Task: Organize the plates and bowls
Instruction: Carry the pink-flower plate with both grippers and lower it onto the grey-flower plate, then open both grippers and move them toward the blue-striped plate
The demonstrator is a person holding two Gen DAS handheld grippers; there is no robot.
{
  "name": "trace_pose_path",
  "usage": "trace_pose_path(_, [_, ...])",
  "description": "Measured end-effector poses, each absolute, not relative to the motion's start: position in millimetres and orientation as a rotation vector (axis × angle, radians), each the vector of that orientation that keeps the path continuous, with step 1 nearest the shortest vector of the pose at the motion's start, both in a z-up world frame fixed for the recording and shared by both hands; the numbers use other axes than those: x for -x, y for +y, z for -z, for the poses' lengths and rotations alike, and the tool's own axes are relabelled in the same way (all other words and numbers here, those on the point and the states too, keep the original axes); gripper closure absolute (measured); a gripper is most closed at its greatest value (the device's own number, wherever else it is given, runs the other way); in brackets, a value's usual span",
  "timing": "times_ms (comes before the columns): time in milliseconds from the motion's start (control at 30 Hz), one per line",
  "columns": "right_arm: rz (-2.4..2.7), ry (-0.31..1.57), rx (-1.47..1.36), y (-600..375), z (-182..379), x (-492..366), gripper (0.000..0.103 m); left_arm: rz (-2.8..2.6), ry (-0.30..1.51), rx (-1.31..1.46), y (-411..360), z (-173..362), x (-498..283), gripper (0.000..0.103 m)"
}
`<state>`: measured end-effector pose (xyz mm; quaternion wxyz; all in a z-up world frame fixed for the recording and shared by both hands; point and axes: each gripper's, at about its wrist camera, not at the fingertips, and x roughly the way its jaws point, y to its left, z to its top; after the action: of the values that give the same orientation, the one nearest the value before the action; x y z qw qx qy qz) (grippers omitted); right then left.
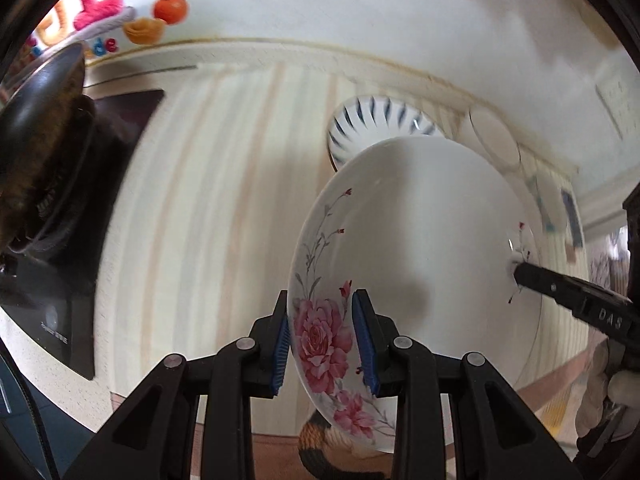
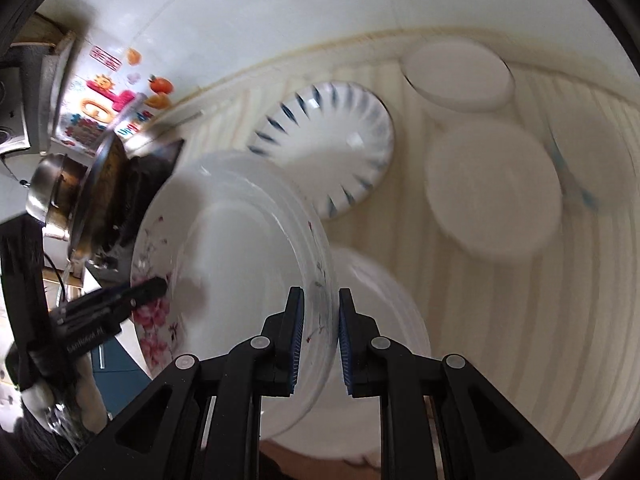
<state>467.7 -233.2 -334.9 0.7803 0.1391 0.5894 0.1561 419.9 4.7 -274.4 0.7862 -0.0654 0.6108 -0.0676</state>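
A deep white plate with pink flowers (image 1: 420, 240) hangs tilted above the counter, held at two sides. My left gripper (image 1: 320, 300) is shut on its near rim by the big rose. My right gripper (image 2: 320, 294) is shut on the opposite rim, and one of its fingertips (image 1: 524, 272) shows at the plate's far edge in the left wrist view. Behind the plate lies a blue-striped white dish (image 2: 328, 140). Two plain white bowls (image 2: 460, 72) (image 2: 492, 196) stand upside down at the right. Another white plate (image 2: 384, 320) lies under the held one.
A pale striped mat (image 1: 220, 200) covers the counter. At the left, a dark wok (image 1: 40, 120) sits on a black stove (image 1: 60, 300). Colourful stickers (image 1: 168, 6) mark the white wall behind. A steel pot (image 2: 52, 184) stands by the stove.
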Motion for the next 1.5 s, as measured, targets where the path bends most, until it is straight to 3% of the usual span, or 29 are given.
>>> trace_pose_path(333, [-0.243,1.339,-0.372,-262.7,391.7,-416.9,0.085,0.191,1.429,0.006,-31.8,326.5,-408.9,0.076])
trace_pose_path(867, [-0.232,1.371,-0.352,-267.1,402.5,-422.6,0.085,0.166,1.434,-0.137,-67.1,351.1,-406.1,0.076])
trace_pose_path(1200, [-0.223,1.487,-0.365,-275.1,399.7,-425.1,0.082,0.166,1.44,-0.109,-68.9,338.7,-398.4,0.076])
trace_pose_path(1500, [-0.284,1.338,-0.481,-287.2,327.3,-497.1,0.082,0.177,1.381,0.077,-36.9,274.8,-459.8,0.075])
